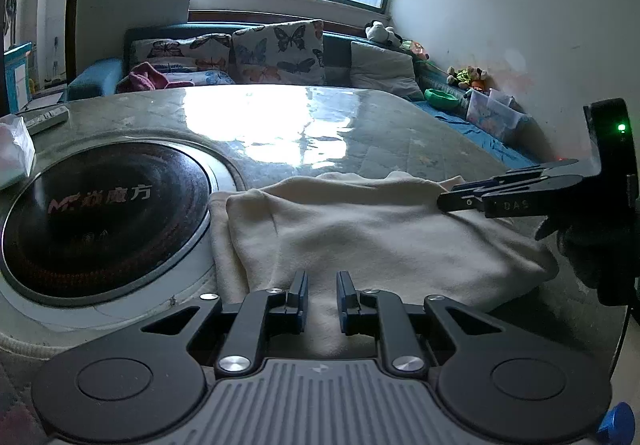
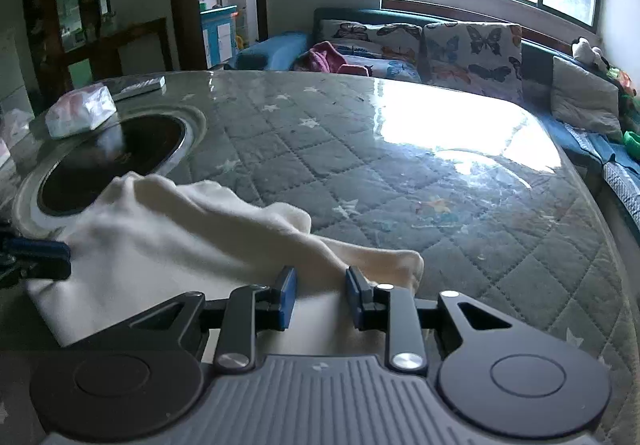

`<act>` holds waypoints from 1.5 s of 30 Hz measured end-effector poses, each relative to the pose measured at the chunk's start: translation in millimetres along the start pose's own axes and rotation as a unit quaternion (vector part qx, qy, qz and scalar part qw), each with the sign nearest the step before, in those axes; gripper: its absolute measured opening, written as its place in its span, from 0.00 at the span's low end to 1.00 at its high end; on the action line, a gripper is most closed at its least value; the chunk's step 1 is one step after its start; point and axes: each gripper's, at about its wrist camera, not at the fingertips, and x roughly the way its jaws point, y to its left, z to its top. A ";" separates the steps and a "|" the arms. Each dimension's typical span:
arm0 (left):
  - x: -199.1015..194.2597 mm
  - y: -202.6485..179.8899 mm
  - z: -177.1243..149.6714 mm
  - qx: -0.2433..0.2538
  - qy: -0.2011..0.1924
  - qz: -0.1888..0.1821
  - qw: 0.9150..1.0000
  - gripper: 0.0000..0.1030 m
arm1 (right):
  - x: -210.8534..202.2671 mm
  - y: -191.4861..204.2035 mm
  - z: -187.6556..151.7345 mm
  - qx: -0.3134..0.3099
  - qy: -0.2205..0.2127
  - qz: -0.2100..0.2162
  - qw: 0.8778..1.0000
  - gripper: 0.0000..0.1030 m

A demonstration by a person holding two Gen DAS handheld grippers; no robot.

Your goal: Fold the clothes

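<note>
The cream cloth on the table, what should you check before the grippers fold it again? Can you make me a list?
1. Left gripper open over the cream cloth: ok, there is a gap between its blue pads with cloth showing below.
2. Right gripper open at the cloth's far edge: ok, its jaws stand apart.
3. Either gripper actually pinching fabric: cannot tell.
4. Cloth lying flat: not ok, it is bunched and partly folded over itself.
5. Cloth off the round black cooktop: not ok, its edge lies against or over the cooktop's pale rim.
6. White plastic bag and remote out of the way: ok, both lie beyond the cooktop.
</note>
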 end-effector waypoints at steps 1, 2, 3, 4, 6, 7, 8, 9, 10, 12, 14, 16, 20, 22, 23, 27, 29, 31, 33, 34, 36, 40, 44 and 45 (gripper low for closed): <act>-0.6 -0.2 0.7 0.000 -0.001 0.001 1.000 0.20 | -3.6 2.3 0.9 -0.005 -0.004 -0.001 1.000 0.30; -1.2 0.5 1.6 -0.001 -0.003 0.002 1.000 0.20 | -7.5 4.7 1.9 -0.011 -0.008 -0.003 1.000 0.33; -1.2 1.5 2.2 -0.001 -0.003 0.003 1.000 0.21 | -11.4 7.1 2.8 -0.017 -0.013 -0.004 1.000 0.36; -0.8 2.6 2.5 -0.003 -0.003 0.005 1.000 0.21 | -15.6 9.5 3.1 -0.023 -0.016 -0.003 1.000 0.36; 0.7 4.8 2.4 -0.006 -0.001 0.006 1.000 0.21 | -22.3 15.9 2.9 -0.030 -0.021 0.003 0.999 0.40; 1.3 4.9 1.9 -0.007 0.000 0.007 1.000 0.21 | -25.5 20.4 2.4 -0.034 -0.023 0.006 0.999 0.44; 1.8 4.9 1.5 -0.007 0.001 0.008 1.000 0.21 | -28.6 24.9 2.0 -0.037 -0.026 0.009 0.999 0.46; 2.4 4.8 1.1 -0.008 0.002 0.009 1.000 0.21 | -31.6 29.3 1.5 -0.040 -0.028 0.012 0.999 0.48; 2.0 4.3 1.1 -0.007 0.002 0.009 1.000 0.21 | -33.7 32.7 0.7 -0.042 -0.030 0.015 0.999 0.53; 0.8 4.6 1.8 -0.009 0.003 0.009 1.000 0.23 | -38.2 43.7 -1.3 -0.046 -0.033 0.024 0.998 0.58; -1.1 4.9 2.2 -0.011 0.002 0.010 1.000 0.26 | -42.3 53.6 -4.1 -0.052 -0.034 0.032 0.998 0.62; -3.7 4.6 2.3 -0.010 0.000 0.012 1.000 0.32 | -45.2 62.3 -6.8 -0.059 -0.034 0.038 0.997 0.69; -10.3 6.1 2.4 -0.011 -0.008 0.026 1.000 0.45 | -51.0 81.5 -11.1 -0.076 -0.032 0.052 0.995 0.73; -14.2 10.2 2.0 -0.017 -0.010 0.030 0.999 0.46 | -53.7 89.4 -13.3 -0.086 -0.033 0.056 0.994 0.81; -16.2 12.3 1.8 -0.020 -0.011 0.032 0.999 0.46 | -55.0 93.5 -14.5 -0.092 -0.033 0.057 0.994 0.81; -24.0 21.7 0.2 -0.032 -0.016 0.047 0.998 0.51 | -58.0 108.6 -16.9 -0.113 -0.030 0.066 0.991 0.84; -28.2 27.9 -0.4 -0.040 -0.019 0.055 0.998 0.55 | -58.4 115.9 -17.0 -0.120 -0.030 0.073 0.990 0.84; -32.9 34.3 -1.2 -0.050 -0.022 0.062 0.997 0.56 | -58.1 125.2 -17.0 -0.132 -0.029 0.080 0.988 0.85; -37.0 39.9 -2.0 -0.059 -0.024 0.068 0.996 0.58 | -56.9 134.7 -16.8 -0.147 -0.028 0.086 0.985 0.85; -38.8 42.2 -2.4 -0.063 -0.025 0.070 0.995 0.58 | -56.3 140.2 -17.0 -0.157 -0.029 0.089 0.983 0.85; -41.6 47.0 -3.8 -0.071 -0.025 0.076 0.994 0.59 | -55.3 151.1 -17.2 -0.178 -0.031 0.093 0.979 0.85; -46.3 56.9 -6.2 -0.091 -0.024 0.082 0.992 0.60 | -51.3 171.4 -17.6 -0.212 -0.032 0.103 0.971 0.84; -47.0 63.3 -7.6 -0.111 -0.022 0.079 0.990 0.60 | -44.2 189.5 -17.6 -0.243 -0.026 0.109 0.963 0.75; -46.9 64.3 -7.8 -0.115 -0.021 0.078 0.990 0.60 | -42.3 193.1 -17.8 -0.251 -0.025 0.109 0.961 0.71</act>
